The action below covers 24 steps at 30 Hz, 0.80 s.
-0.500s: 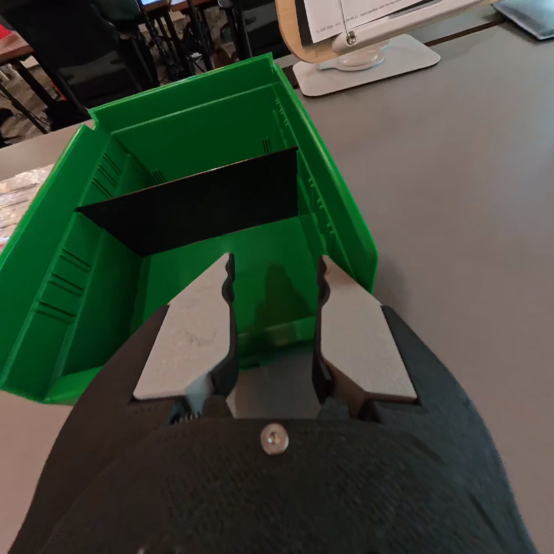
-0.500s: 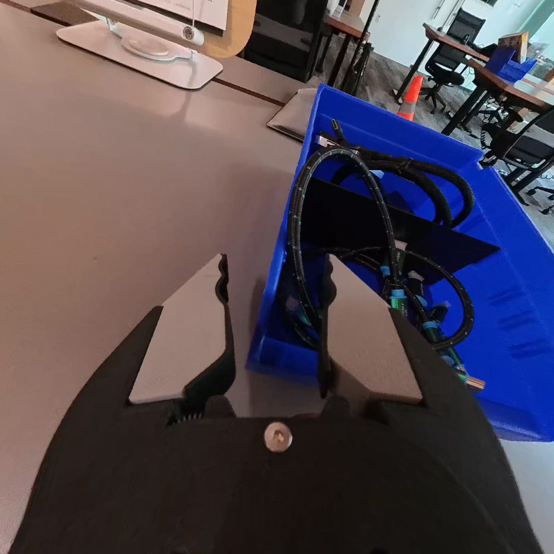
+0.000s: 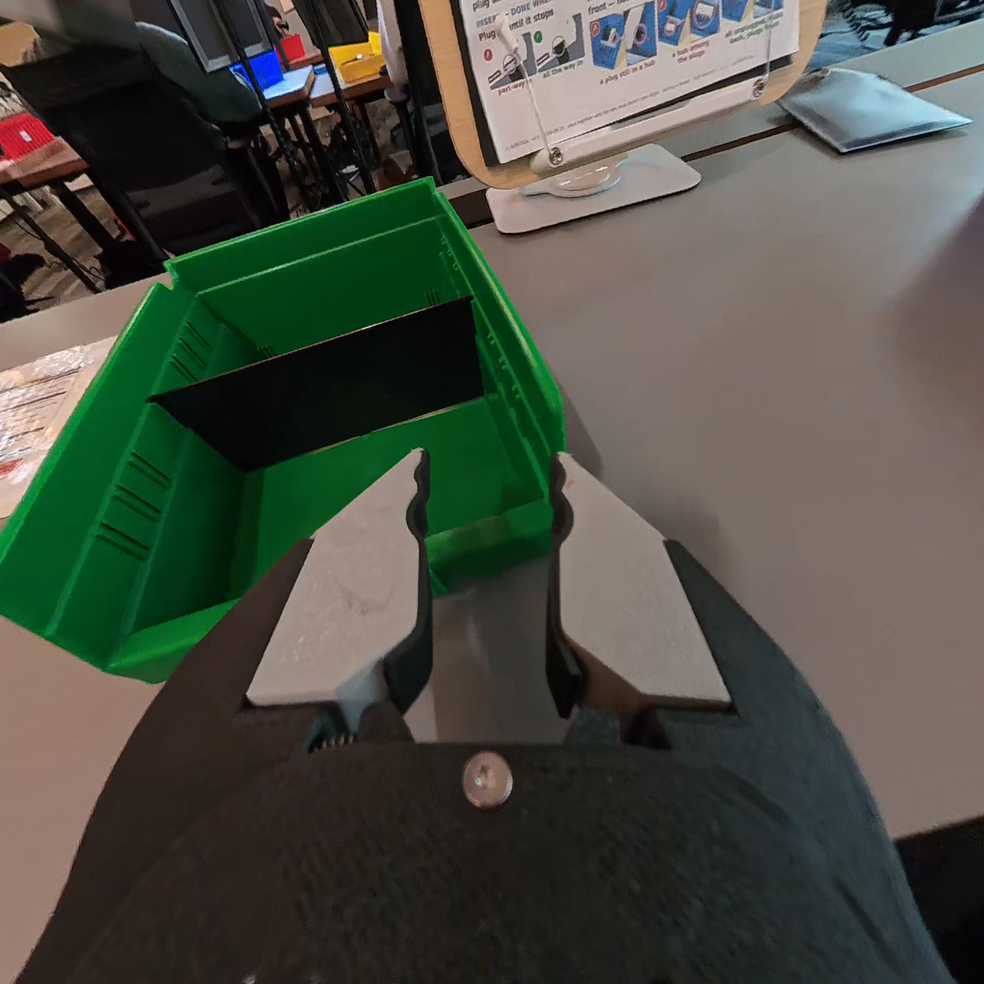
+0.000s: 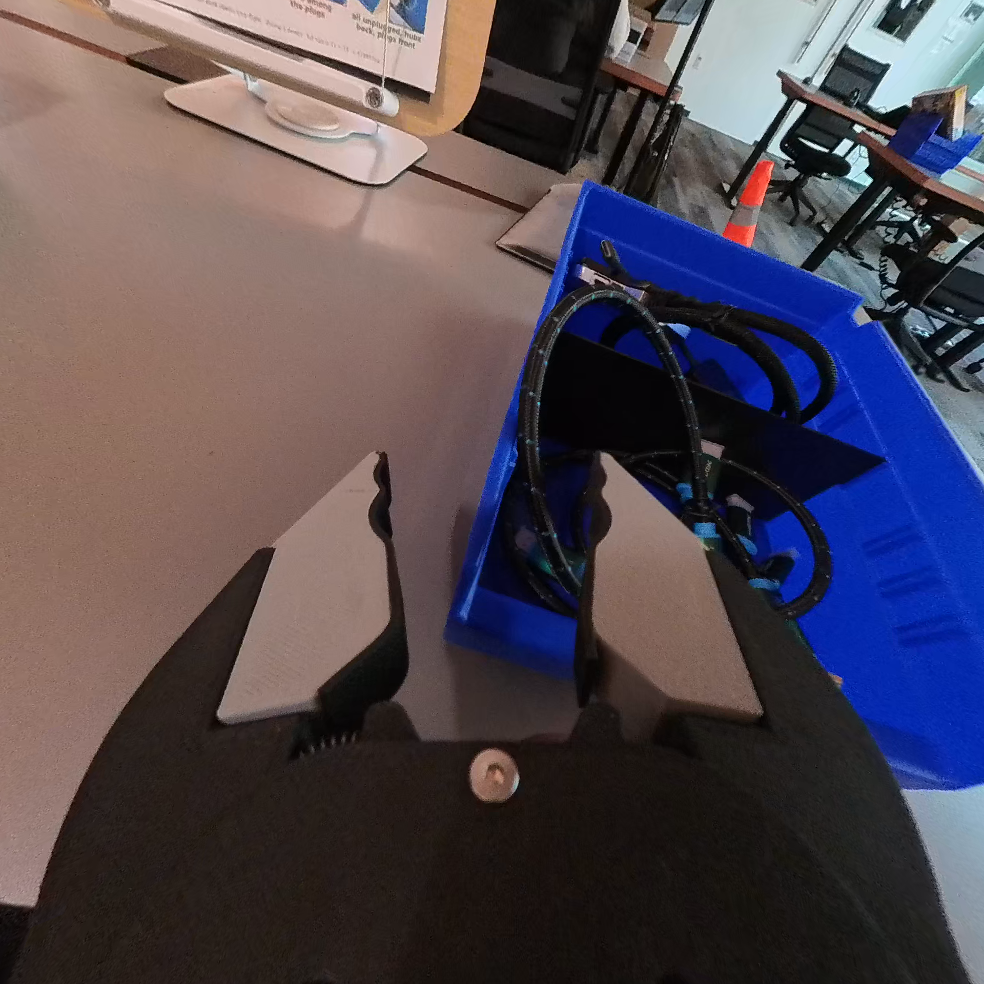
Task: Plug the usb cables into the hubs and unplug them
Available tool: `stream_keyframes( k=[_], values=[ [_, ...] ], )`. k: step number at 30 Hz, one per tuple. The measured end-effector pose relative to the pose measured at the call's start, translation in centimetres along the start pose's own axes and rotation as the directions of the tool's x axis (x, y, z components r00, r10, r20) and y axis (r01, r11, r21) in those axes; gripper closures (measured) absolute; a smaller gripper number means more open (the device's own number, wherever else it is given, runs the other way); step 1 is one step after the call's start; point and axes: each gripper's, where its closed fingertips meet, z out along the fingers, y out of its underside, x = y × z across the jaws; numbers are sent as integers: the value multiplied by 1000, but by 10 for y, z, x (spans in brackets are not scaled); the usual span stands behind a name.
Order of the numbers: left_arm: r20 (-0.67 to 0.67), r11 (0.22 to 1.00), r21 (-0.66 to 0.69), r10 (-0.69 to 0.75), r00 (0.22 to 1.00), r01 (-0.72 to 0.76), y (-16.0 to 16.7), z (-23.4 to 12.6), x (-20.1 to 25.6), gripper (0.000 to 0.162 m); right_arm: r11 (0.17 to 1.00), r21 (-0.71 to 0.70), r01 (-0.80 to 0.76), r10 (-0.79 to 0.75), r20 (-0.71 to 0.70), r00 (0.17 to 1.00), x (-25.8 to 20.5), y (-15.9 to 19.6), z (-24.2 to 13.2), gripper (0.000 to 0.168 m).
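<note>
2 tongs (both agape) | 1 green bin | 1 blue bin

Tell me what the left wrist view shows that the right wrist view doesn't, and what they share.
Left wrist view only: the open left gripper over the near edge of a green bin whose black divider splits it; nothing shows inside.

Right wrist view only: the open right gripper beside a blue bin full of braided cables, plus an orange cone.

Both: the grey table and the sign stand.
</note>
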Motion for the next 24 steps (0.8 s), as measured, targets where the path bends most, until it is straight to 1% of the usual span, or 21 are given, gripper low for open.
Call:
stream_keyframes(
  k=[1,2,4,5,7,9,10,11,12,13,14,15,16,17,18,19,22,24],
  values=[
    [-46,1000,11,4,999,-4,-1,-3,9,105,1000,5,-4,4,-1,1000,2,-1,-1,95],
    [-99,1000,29,5,995,-2,-4,-6,18,95,1000,9,-7,7,-4,1000,3,-2,-3,95],
    [-135,997,76,-22,991,33,-12,-3,28,97,1000,10,-15,15,-14,1000,8,-3,-4,95],
    [-130,996,89,-20,991,31,-13,3,29,96,1000,8,-22,23,-16,1000,9,-3,-4,95],
    [-87,998,59,-14,996,19,-8,24,22,97,999,7,-43,43,-5,999,8,-3,-5,96],
    [-87,1000,10,-20,996,21,-2,44,21,98,999,2,-44,44,-1,999,6,0,-5,96],
    [-71,1000,15,-1,997,2,-4,50,19,103,999,-7,-37,37,-9,999,7,2,-4,97],
    [-51,999,31,36,998,-34,-8,53,17,121,999,-24,-33,32,-23,999,9,6,-2,99],
    [-18,997,50,63,998,-62,-13,56,13,125,999,-41,-34,32,-38,999,13,9,1,101],
    [-10,995,67,81,997,-80,-17,56,13,132,998,-52,-42,40,-50,998,17,10,4,107],
    [6,995,61,82,997,-82,-18,57,11,148,997,-53,-56,53,-53,997,20,10,7,109],
    [39,995,47,88,995,-90,-18,58,5,153,996,-53,-67,65,-31,997,19,9,9,115],
    [74,995,44,84,994,-88,-17,57,-5,161,996,-56,-70,70,15,997,13,8,12,132],
    [49,994,47,93,994,-95,-15,56,-8,160,996,-62,-63,67,61,996,5,7,13,149],
    [7,997,55,55,998,-56,-14,54,-11,161,996,-71,-52,57,73,996,1,6,15,152],
    [-21,997,68,21,1000,-19,-15,50,-16,161,996,-81,-38,43,58,997,1,6,16,153],
    [-26,990,142,-10,1000,13,-29,36,-34,161,994,-97,-45,48,28,998,-4,5,18,154],
    [-13,983,181,-29,1000,31,-42,25,-44,161,994,-98,-51,54,25,998,-15,1,19,153]
  ],
)
